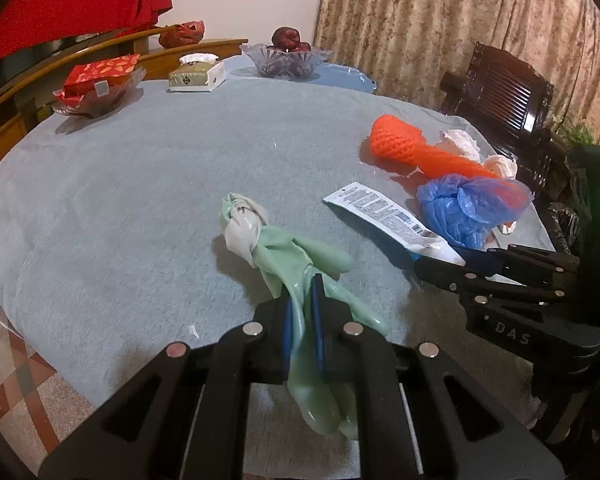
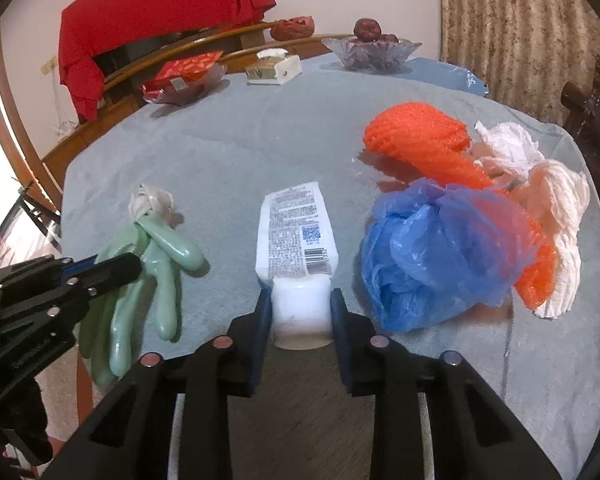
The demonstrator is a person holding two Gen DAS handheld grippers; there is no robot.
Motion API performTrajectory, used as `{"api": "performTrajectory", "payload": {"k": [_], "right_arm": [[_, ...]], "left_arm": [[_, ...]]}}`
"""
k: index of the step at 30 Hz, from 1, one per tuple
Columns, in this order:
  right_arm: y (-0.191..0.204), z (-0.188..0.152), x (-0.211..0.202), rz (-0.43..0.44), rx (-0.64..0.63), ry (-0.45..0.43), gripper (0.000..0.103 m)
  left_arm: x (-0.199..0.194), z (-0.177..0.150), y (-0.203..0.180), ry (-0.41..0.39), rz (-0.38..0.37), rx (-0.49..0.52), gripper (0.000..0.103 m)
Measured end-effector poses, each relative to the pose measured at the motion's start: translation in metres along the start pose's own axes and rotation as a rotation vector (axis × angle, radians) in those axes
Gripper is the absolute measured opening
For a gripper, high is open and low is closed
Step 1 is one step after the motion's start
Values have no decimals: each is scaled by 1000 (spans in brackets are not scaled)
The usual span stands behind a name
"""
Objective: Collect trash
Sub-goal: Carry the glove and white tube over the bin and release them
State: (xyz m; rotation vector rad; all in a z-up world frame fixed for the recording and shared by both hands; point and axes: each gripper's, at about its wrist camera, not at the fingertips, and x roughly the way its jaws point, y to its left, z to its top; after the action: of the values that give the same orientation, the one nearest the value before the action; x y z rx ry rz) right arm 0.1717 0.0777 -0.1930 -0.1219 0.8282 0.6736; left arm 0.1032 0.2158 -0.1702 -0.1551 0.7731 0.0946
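**Where things lie on the table**

My left gripper (image 1: pixel 302 320) holds the glove (image 1: pixel 296 256) at the near edge. To its right, my right gripper (image 2: pixel 300 312) brackets the tube (image 2: pixel 296 232). Right again lies the plastic bag (image 2: pixel 432 256), with the foam net (image 2: pixel 420 136) behind it.

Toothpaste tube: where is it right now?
The toothpaste tube lies on the grey tablecloth near the front edge, its cap end between the right gripper fingers, with the green glove to its left and the blue plastic bag to its right.
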Motion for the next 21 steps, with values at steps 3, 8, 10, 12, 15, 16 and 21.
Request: {"api": "performTrajectory", "payload": {"k": [3, 8, 10, 12, 15, 16, 21], "right_arm": [[4, 4, -12, 12, -2, -34, 29], [3, 12, -37, 20, 4, -93, 29], [0, 15, -48, 19, 14, -115, 29], [-5, 17, -60, 12, 22, -138, 29], [-14, 19, -80, -2, 38, -174, 29], [-17, 20, -87, -7, 45, -187, 29], [-34, 19, -121, -38, 68, -240, 29]], "left_arm": [[-6, 3, -2, -14, 0, 2, 8], [-19, 11, -8, -44, -7, 9, 8], [-23, 16, -12, -57, -13, 13, 8], [-30, 21, -18, -74, -21, 23, 8], [-39, 29, -30, -96, -37, 39, 8], [-42, 33, -34, -104, -45, 44, 8], [-54, 43, -59, -135, -86, 75, 8]]}}
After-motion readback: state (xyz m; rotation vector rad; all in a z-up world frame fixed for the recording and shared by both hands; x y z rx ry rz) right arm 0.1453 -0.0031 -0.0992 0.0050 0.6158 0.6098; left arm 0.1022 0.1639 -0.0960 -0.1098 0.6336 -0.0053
